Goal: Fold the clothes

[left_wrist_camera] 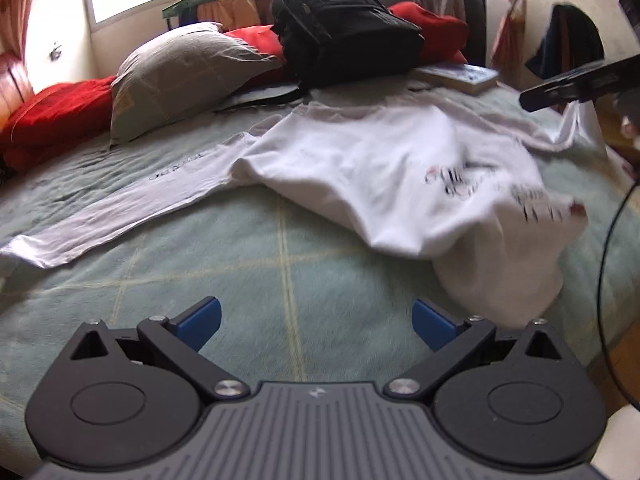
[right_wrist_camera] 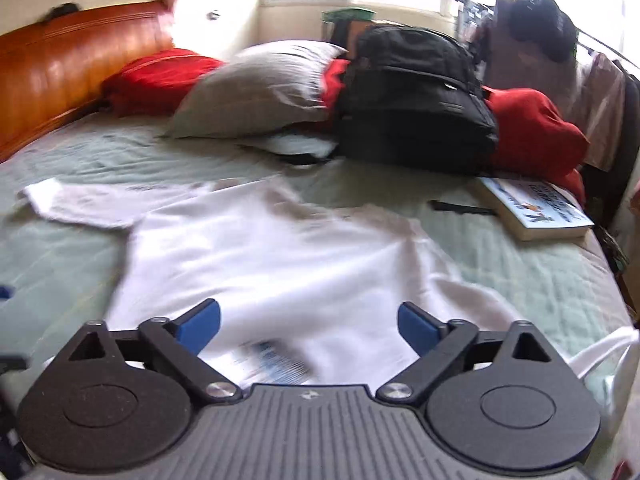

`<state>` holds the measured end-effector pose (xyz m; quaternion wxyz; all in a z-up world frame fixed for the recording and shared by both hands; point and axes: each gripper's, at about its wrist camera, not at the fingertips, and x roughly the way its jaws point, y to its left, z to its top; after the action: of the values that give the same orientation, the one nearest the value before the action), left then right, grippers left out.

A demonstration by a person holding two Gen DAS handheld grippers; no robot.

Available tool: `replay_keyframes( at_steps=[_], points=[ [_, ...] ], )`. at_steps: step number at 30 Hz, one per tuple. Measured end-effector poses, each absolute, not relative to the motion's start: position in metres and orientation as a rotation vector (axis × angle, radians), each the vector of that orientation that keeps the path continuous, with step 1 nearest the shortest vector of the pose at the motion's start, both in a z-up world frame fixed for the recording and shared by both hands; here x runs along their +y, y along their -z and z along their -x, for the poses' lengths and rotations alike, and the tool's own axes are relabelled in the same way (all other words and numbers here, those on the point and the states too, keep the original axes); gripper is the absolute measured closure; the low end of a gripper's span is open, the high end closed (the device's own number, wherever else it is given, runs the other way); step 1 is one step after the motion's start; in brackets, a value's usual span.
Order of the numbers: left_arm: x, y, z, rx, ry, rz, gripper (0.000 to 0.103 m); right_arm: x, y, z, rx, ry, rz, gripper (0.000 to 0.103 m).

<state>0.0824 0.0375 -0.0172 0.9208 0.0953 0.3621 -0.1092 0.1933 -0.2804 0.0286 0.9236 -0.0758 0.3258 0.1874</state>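
A white long-sleeved shirt [left_wrist_camera: 384, 184] lies partly folded on the pale green bedspread [left_wrist_camera: 224, 280], one sleeve [left_wrist_camera: 120, 216] stretched out to the left and a printed part turned up at the right. My left gripper [left_wrist_camera: 316, 324] hovers open over bare bedspread in front of the shirt, nothing between its blue pads. In the right wrist view the shirt [right_wrist_camera: 272, 264] spreads out under and ahead of my right gripper [right_wrist_camera: 308, 326], which stands wide open above the cloth with nothing held. The right gripper's dark body [left_wrist_camera: 580, 80] shows at the right edge of the left view.
A grey pillow [left_wrist_camera: 184, 76], red cushions [left_wrist_camera: 52, 116], and a black backpack [left_wrist_camera: 344, 28] line the back of the bed. A book [right_wrist_camera: 536, 212] and a dark pen [right_wrist_camera: 460, 208] lie at the far right. A wooden headboard [right_wrist_camera: 60, 64] stands left. A black cable [left_wrist_camera: 608, 248] hangs right.
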Motion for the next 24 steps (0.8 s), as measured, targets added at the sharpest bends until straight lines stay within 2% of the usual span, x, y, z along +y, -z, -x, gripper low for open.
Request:
replay_keyframes(
  at_steps=[12, 24],
  points=[
    [0.053, 0.013, -0.026, 0.708, 0.253, -0.247, 0.002, -0.182, -0.020, -0.078, 0.649, -0.532, 0.236, 0.000],
    [0.099, 0.024, -0.019, 0.761, 0.092, -0.185, 0.002, -0.098, 0.023, -0.076, 0.804, -0.740, 0.257, 0.000]
  ],
)
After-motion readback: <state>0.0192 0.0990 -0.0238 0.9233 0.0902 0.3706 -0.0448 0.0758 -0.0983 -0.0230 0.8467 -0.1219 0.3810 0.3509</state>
